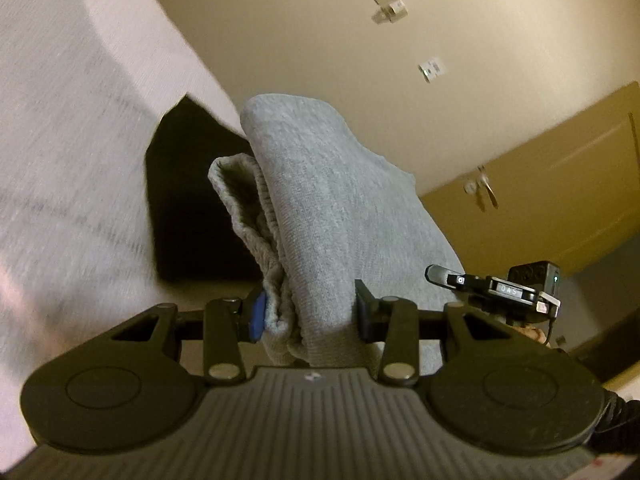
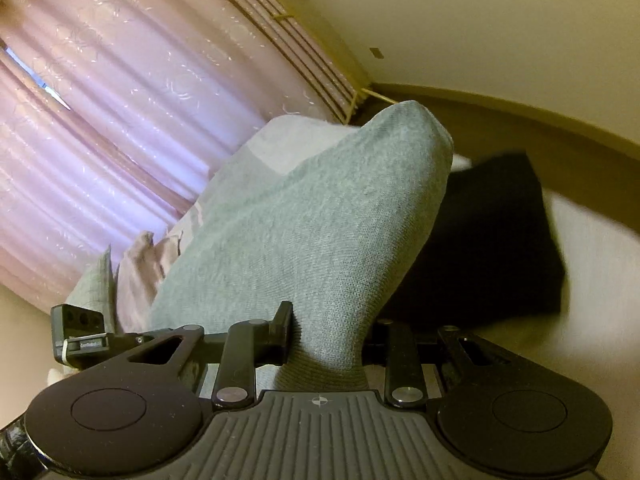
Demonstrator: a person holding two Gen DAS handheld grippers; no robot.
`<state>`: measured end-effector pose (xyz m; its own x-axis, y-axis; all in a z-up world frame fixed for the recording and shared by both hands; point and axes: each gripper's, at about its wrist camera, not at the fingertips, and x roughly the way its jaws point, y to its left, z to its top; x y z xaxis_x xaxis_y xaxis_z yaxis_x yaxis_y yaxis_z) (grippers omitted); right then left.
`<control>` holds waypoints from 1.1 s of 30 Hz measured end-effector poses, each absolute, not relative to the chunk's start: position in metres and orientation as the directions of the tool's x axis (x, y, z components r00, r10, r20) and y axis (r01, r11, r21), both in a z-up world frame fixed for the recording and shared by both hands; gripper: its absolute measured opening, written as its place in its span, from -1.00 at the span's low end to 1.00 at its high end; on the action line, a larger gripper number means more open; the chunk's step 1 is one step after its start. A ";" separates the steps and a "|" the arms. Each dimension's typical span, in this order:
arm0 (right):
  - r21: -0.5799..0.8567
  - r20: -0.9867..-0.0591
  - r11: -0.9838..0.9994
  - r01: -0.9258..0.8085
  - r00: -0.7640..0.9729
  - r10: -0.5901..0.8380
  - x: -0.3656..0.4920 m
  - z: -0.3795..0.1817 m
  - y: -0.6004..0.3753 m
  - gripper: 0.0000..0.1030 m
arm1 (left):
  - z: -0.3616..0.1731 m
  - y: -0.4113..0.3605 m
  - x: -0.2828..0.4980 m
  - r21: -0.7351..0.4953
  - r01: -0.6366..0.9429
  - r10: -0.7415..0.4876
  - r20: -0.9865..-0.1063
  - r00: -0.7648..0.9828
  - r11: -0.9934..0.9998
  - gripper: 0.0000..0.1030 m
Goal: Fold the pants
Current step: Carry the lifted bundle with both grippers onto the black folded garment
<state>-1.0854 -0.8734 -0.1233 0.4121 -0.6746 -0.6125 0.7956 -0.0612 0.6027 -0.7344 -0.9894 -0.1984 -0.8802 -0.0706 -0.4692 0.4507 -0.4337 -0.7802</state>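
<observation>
The grey knit pants are lifted off the bed, held at two places. My left gripper is shut on a bunched part with a ribbed band; the blue pad presses its left side. In the right wrist view my right gripper is shut on another thick fold of the grey pants, which rises and bends over in front of the camera. The other gripper shows at the right of the left wrist view, and the left one at the left edge of the right wrist view.
A pale bed cover lies left and below. A dark folded item rests on the bed behind the pants. Pink curtains hang at the left, with pinkish and grey clothes heaped below them. A wooden door with keys stands at the right.
</observation>
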 end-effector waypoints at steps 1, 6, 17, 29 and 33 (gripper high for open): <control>0.600 -0.614 -0.050 0.799 0.419 -0.670 -1.099 -0.128 -0.892 -0.52 | -0.202 -1.001 -0.750 -0.780 0.457 -0.085 -0.469 -0.879 -0.429 -0.29; 0.606 -0.611 -0.011 0.796 0.457 -0.646 -1.148 -0.167 -0.969 -0.51 | -0.234 -1.047 -0.803 -0.779 0.489 -0.140 -0.475 -0.869 -0.393 -0.30; 0.637 -0.646 -0.040 0.769 0.505 -0.573 -1.187 -0.272 -1.029 -0.51 | -0.339 -1.080 -0.850 -0.767 0.563 -0.144 -0.548 -0.824 -0.307 -0.30; 0.623 -0.639 -0.033 0.781 0.485 -0.597 -1.207 -0.290 -1.024 -0.43 | -0.346 -1.087 -0.871 -0.748 0.566 -0.134 -0.557 -0.819 -0.348 -0.20; 0.651 -0.611 -0.055 0.757 0.481 -0.629 -1.213 -0.305 -1.017 -0.22 | -0.361 -1.082 -0.865 -0.756 0.578 -0.162 -0.557 -0.814 -0.307 0.06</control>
<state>-1.2133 -1.0169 -0.3049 0.4808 -0.6288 -0.6111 0.7567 -0.0545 0.6515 -0.8646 -1.0822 -0.3613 -0.8144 -0.1623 -0.5572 0.5783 -0.3071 -0.7558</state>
